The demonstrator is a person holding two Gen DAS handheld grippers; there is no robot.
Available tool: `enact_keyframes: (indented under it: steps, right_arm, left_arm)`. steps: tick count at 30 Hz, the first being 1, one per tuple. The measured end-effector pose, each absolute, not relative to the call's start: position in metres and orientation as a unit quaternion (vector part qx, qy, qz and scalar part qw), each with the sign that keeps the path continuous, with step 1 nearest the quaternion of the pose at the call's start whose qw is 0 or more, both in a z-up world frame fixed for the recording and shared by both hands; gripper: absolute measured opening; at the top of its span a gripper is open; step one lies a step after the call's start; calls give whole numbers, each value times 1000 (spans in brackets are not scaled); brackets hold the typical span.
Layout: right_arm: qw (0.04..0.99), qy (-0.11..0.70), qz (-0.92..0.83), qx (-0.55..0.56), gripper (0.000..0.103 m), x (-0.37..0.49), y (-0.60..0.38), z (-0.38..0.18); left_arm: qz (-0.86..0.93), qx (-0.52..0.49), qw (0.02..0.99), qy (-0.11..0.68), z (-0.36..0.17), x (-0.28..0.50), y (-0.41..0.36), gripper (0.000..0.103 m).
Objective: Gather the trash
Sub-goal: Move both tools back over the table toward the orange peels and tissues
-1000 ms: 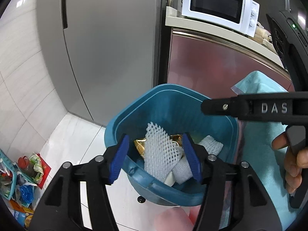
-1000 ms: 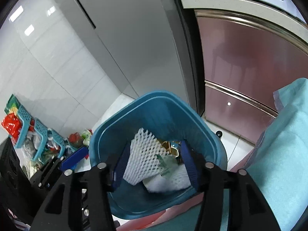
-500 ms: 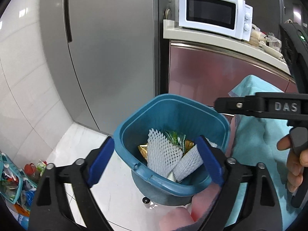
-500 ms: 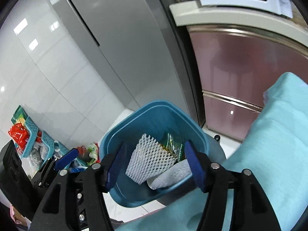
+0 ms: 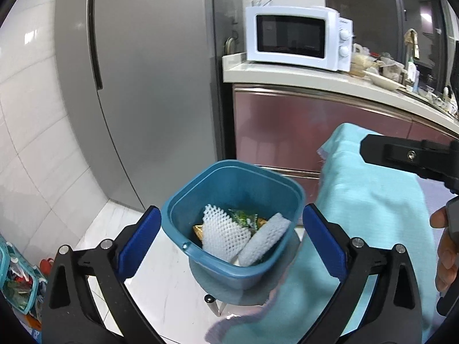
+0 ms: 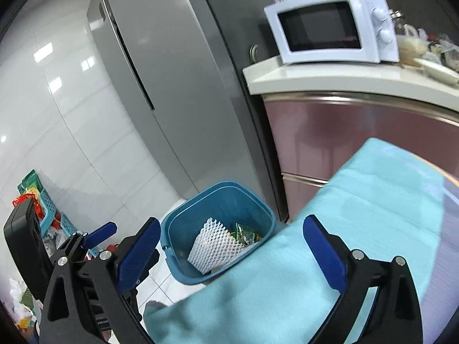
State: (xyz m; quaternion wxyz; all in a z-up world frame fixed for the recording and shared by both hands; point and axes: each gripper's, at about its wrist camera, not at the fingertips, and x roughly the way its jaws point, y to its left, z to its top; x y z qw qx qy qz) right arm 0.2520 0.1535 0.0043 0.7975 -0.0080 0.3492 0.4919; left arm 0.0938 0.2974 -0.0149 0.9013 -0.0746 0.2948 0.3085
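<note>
bin [image 5: 206, 197]: blue plastic, smooth, semi-gloss
foam nets [image 5: 222, 236]: white, soft mesh, matt
wrapper [image 5: 243, 219]: green foil, shiny
cloth [image 5: 373, 215]: teal, matt weave, at 3 o'clock of bin
fridge [image 5: 149, 86]: brushed metal, satin
microwave [image 5: 298, 37]: white, glossy
fingers [image 5: 140, 238]: blue pads, matt
floor [image 5: 160, 281]: glossy tile

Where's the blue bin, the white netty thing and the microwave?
blue bin [image 5: 183, 215]: left wrist view, on its left outer wall.
white netty thing [image 5: 222, 235]: left wrist view, middle of the foam mesh.
microwave [image 6: 320, 25]: right wrist view, on its dark door window.
</note>
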Motion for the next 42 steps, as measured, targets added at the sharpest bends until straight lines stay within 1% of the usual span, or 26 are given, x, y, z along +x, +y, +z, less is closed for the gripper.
enact_keyframes:
  steps: [12, 21, 33, 42]
  right_arm:
    - [857, 260, 445, -3, 96, 187, 26, 32]
    - [902, 210, 378, 2, 96, 142, -60, 39]
    - [951, 177, 255, -10, 96, 95, -155, 20]
    - [968, 178, 174, 5, 96, 78, -202, 5]
  left_arm:
    - [263, -63, 934, 233, 24, 51, 205, 97]
    - [223, -68, 952, 200, 32, 32, 146, 97]
    - [114, -40, 970, 212, 14, 55, 55, 97]
    - [50, -23, 973, 226, 5, 81, 6, 97]
